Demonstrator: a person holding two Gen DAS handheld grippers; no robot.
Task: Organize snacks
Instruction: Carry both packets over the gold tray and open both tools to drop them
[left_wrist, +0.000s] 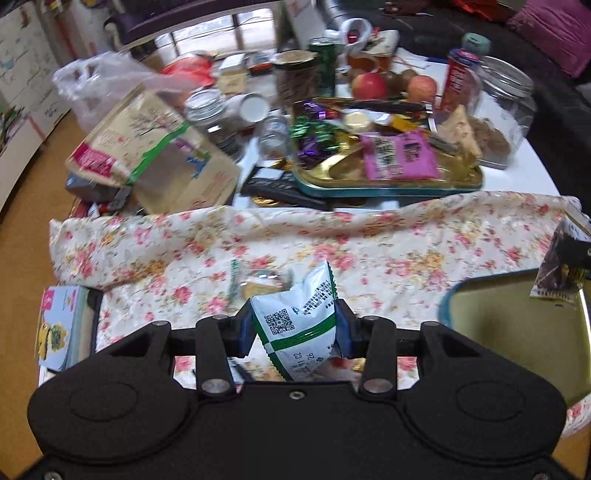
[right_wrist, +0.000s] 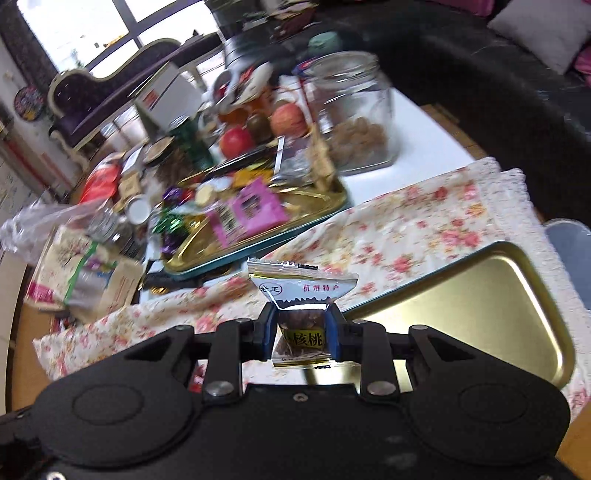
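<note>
Here, in the left wrist view, the left gripper (left_wrist: 295, 328) is pinching a white-and-green snack packet (left_wrist: 299, 325) between its blue pads above the floral cloth (left_wrist: 332, 243), with the empty gold tray (left_wrist: 517, 332) lying to its right, probably the intended destination. In the right wrist view, the right gripper (right_wrist: 300, 332) is clamping a walnut snack packet (right_wrist: 301, 295) by its middle, just beside the empty gold tray's rim, while the crowded snack tray (right_wrist: 317, 214) is sitting farther back on the table.

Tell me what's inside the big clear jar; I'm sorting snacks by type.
The clear jar holds a low pile of small light-brown lumps, and is otherwise empty. Blur hides what they are, and its far side is unseen.
</note>
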